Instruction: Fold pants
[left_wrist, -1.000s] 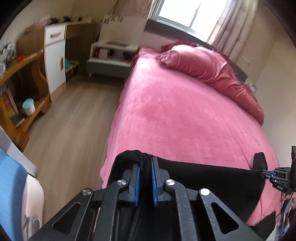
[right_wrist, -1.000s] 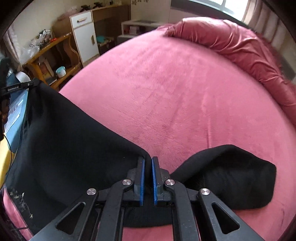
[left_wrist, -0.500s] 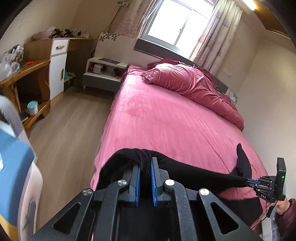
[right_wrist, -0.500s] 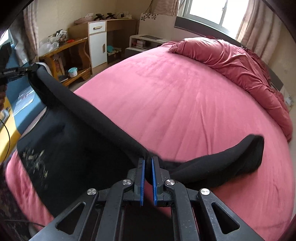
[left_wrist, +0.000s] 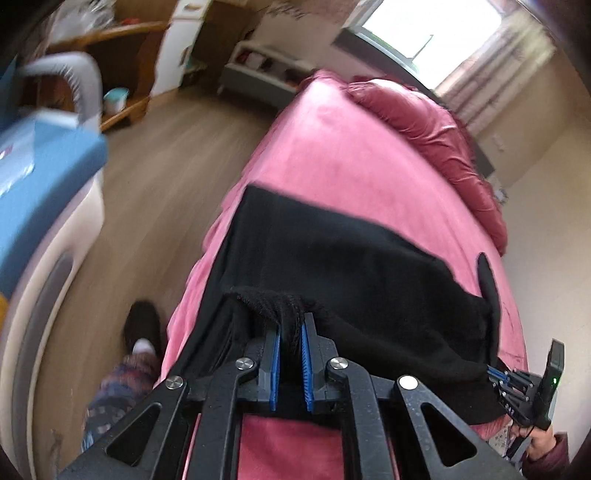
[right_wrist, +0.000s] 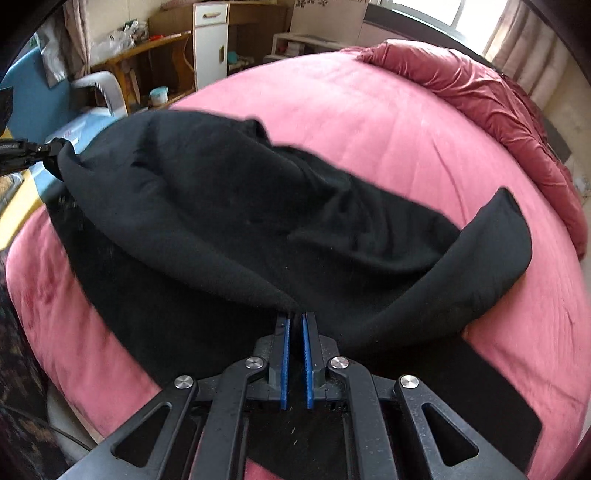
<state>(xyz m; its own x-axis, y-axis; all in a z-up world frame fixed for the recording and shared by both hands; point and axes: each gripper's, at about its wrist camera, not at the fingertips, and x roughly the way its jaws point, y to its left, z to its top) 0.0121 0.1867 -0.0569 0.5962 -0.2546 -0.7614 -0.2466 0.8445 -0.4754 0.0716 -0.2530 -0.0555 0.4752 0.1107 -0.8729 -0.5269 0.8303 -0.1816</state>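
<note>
The black pants (left_wrist: 343, 254) lie partly spread over the foot of the pink bed (left_wrist: 332, 155). My left gripper (left_wrist: 290, 334) is shut on a bunched corner of the pants. My right gripper (right_wrist: 294, 321) is shut on another edge of the same pants (right_wrist: 229, 206), whose cloth sags in folds between the two grippers. The right gripper also shows at the right edge of the left wrist view (left_wrist: 496, 376). The left gripper shows at the left edge of the right wrist view (right_wrist: 48, 149). One flap (right_wrist: 491, 251) curls up on the right.
A crumpled red duvet (right_wrist: 491, 92) lies along the head of the bed. A wood floor (left_wrist: 155, 155), a white cabinet (right_wrist: 210, 40), a wooden desk and a blue-topped object (left_wrist: 33, 166) are to the left. The person's foot (left_wrist: 142, 328) stands by the bed.
Both grippers have swung the pants forward and down, so the cloth that hung as a taut strip now spreads over the bed. Both views tilted downward.
</note>
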